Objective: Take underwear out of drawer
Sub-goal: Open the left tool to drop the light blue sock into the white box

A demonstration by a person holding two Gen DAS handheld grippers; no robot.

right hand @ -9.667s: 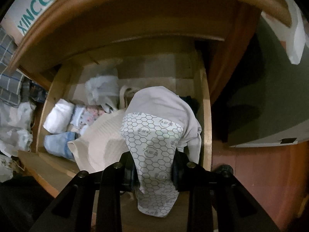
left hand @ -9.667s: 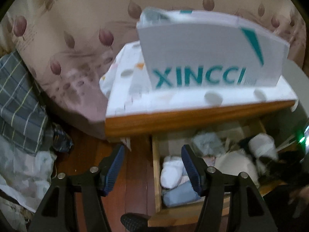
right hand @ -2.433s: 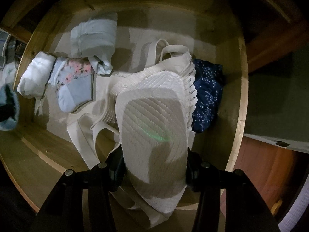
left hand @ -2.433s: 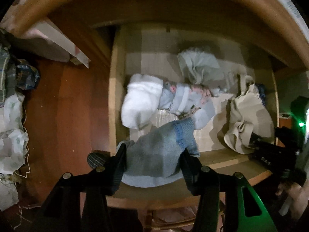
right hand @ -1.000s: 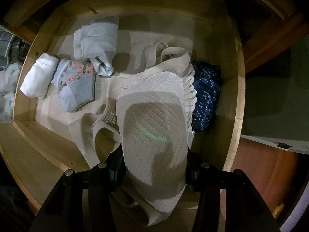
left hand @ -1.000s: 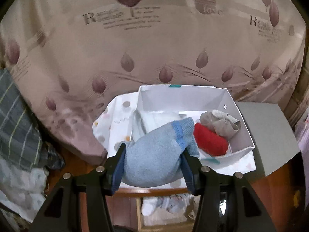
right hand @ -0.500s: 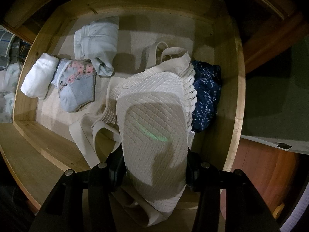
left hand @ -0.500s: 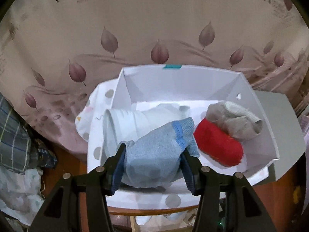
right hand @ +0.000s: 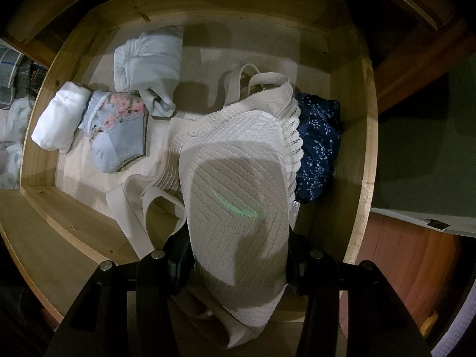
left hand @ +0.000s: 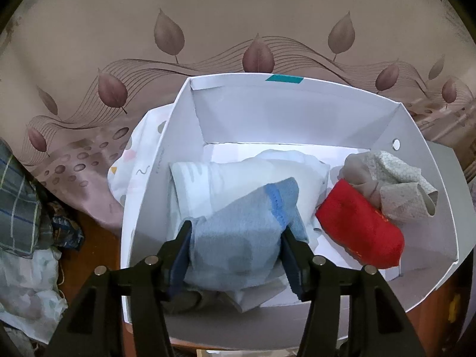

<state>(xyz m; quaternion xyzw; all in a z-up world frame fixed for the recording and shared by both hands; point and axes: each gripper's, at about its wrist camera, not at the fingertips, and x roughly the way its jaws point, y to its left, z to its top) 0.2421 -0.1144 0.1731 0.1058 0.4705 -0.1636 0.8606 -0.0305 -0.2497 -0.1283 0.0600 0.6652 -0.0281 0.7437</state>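
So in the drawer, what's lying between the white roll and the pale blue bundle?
In the right wrist view, a blue garment with pink flowers lies between the white roll and the pale blue bundle.

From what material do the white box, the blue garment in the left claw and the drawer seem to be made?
White box: probably thin cardboard with a smooth matte face; creased folds show at its corners. Blue garment: soft knit, maybe terry-like cotton; fuzzy surface and a stitched darker band. The left claw is opening around it. Drawer: pale, unpainted-looking wood; grain and small knots show.
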